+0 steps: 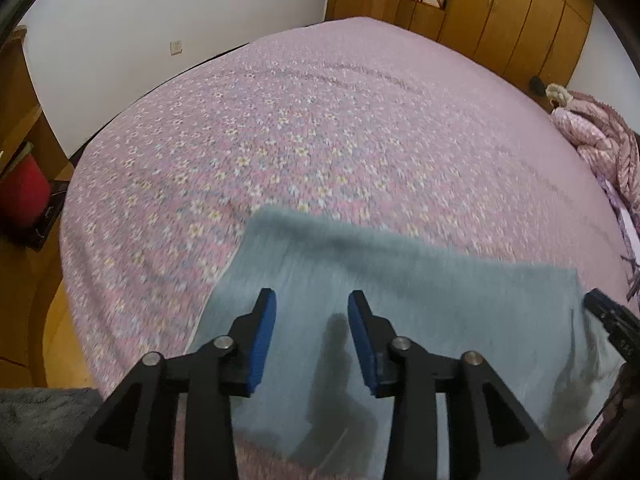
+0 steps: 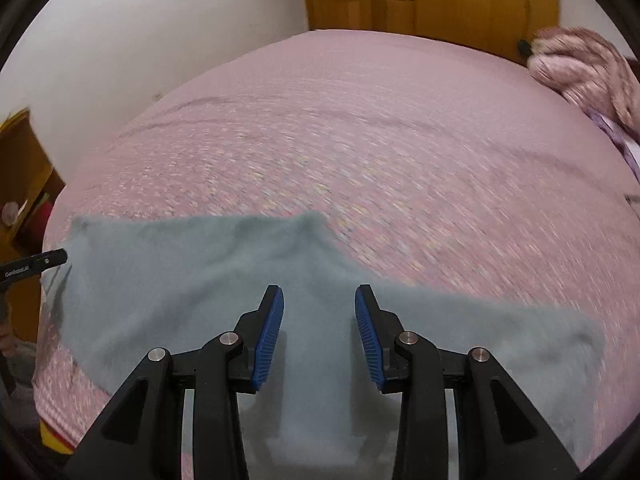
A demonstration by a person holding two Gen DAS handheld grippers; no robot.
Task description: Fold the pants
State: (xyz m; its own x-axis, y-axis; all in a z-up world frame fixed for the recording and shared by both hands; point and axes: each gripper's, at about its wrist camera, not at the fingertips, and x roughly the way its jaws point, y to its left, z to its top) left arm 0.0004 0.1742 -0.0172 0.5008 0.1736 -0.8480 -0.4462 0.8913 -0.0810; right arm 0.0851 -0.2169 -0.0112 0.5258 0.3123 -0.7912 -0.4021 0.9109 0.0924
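i'm hovering both the left gripper [image 1: 312, 300] and right gripper [image 2: 319, 296], jaws apart and empty, over the grey-blue pants [image 2: 224, 280] lying at the bed's [image 1: 320, 120] near edge; next i'm judging a fresh grasp on an edge to fold over.

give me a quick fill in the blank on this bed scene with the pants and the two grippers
1. The grey-blue pants lie on a bedspread whose main colour is ____.
2. The pads on the fingers of both grippers are coloured ____.
3. The left gripper and the right gripper both have their jaws ____, with nothing clamped between them.
4. The cabinets behind the bed are made of ____.

Missing words: pink; blue; open; wood
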